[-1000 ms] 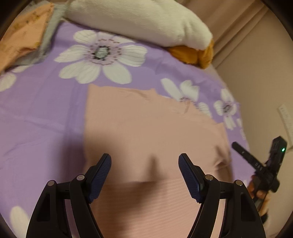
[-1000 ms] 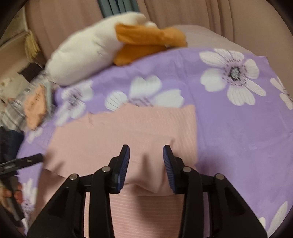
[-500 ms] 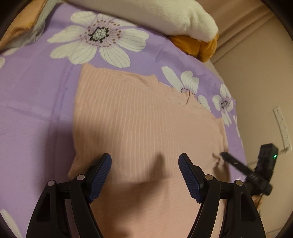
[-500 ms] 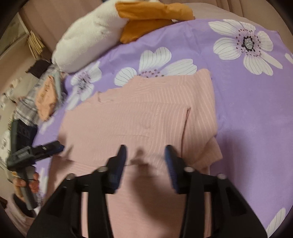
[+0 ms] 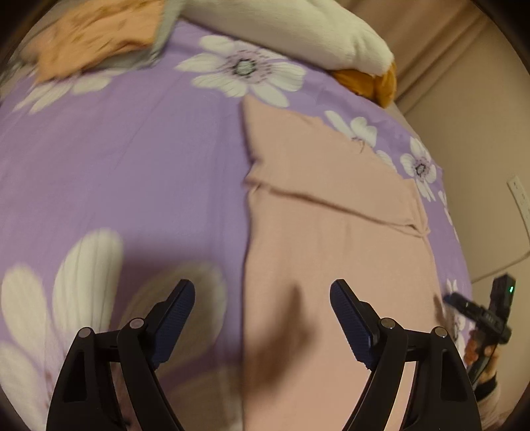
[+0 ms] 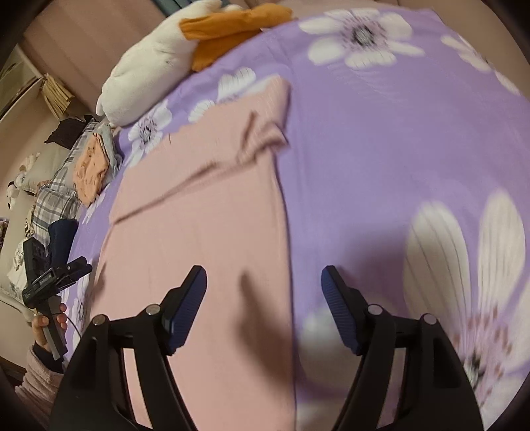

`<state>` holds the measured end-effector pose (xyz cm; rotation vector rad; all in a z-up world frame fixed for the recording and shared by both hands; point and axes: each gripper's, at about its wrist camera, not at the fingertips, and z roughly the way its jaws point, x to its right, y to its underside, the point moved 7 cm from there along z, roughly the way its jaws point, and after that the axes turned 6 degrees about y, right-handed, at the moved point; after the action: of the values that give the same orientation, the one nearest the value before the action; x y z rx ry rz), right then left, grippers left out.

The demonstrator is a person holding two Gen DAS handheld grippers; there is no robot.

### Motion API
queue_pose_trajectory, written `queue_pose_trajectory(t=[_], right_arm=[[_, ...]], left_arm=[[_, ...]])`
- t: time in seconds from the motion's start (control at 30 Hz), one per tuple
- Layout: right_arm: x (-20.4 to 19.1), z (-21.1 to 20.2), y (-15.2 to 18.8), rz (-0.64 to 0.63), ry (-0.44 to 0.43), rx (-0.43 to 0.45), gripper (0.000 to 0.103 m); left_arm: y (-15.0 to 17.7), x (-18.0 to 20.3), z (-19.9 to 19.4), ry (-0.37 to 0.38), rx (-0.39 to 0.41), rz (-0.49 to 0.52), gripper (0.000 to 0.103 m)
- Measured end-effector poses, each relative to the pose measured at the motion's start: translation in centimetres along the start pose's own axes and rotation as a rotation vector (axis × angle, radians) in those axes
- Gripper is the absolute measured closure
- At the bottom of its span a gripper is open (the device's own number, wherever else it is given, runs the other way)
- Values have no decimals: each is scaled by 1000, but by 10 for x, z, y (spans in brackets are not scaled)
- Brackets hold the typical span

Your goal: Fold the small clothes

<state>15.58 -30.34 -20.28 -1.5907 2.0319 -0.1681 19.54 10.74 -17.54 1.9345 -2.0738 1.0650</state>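
Left hand-held gripper (image 5: pixel 261 300) jaws opening, empty, over pink garment's (image 5: pixel 331 238) left edge, purple floral bed sheet (image 5: pixel 116 159), white plush (image 5: pixel 298 26) at twelve o'clock

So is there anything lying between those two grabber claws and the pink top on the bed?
Nothing visible. The left gripper and right gripper are both opening with nothing between their jaws, each over a side edge of the pink top. Only bare purple bedspread lies around it.

One pink garment (image 5: pixel 331 232) lies on the bed (image 5: pixel 132 149). One white plush toy (image 6: pixel 145 76) sits at the bed's far edge. Two grippers are present, left gripper (image 5: pixel 261 318) and right gripper (image 6: pixel 263 298), each with two fingers (image 5: pixel 175 308).
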Motion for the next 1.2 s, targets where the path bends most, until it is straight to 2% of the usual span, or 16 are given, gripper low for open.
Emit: queue_pose_trajectory(t=[0.2, 0.43, 0.67, 0.83, 0.93, 0.97, 1.0, 1.03, 1.07, 1.1, 1.13, 1.2], right_arm=[[0, -9, 37, 26, -85, -39, 31], [-19, -15, 70, 18, -200, -107, 30], [-23, -27, 99, 43, -279, -146, 30], [-26, -26, 106, 34, -284, -134, 33], [-30, -20, 100, 24, -266, -119, 48], [-30, -18, 98, 25, -262, -117, 58], [-29, -15, 97, 29, -254, -118, 69], [-26, -13, 97, 33, -243, -119, 73], [-25, -12, 97, 38, -234, -117, 79], [-24, -13, 96, 41, -233, -114, 82], [-24, -14, 97, 43, -231, -108, 85], [-24, -16, 97, 38, -225, -102, 92]], left_arm=[[41, 10, -5, 69, -47, 2, 20], [77, 32, -9, 256, -102, -28, 20], [106, 43, -18, 357, -152, -47, 20], [107, 53, -12, 329, -150, -13, 20], [101, 55, -7, 317, -135, -22, 21], [100, 55, -8, 313, -127, -24, 25], [98, 54, -7, 298, -115, -27, 39], [97, 52, -4, 273, -112, -36, 55], [96, 49, -1, 254, -113, -52, 64], [99, 45, -2, 248, -110, -60, 80], [101, 42, -1, 236, -111, -69, 87], [104, 38, -1, 209, -113, -78, 90]])
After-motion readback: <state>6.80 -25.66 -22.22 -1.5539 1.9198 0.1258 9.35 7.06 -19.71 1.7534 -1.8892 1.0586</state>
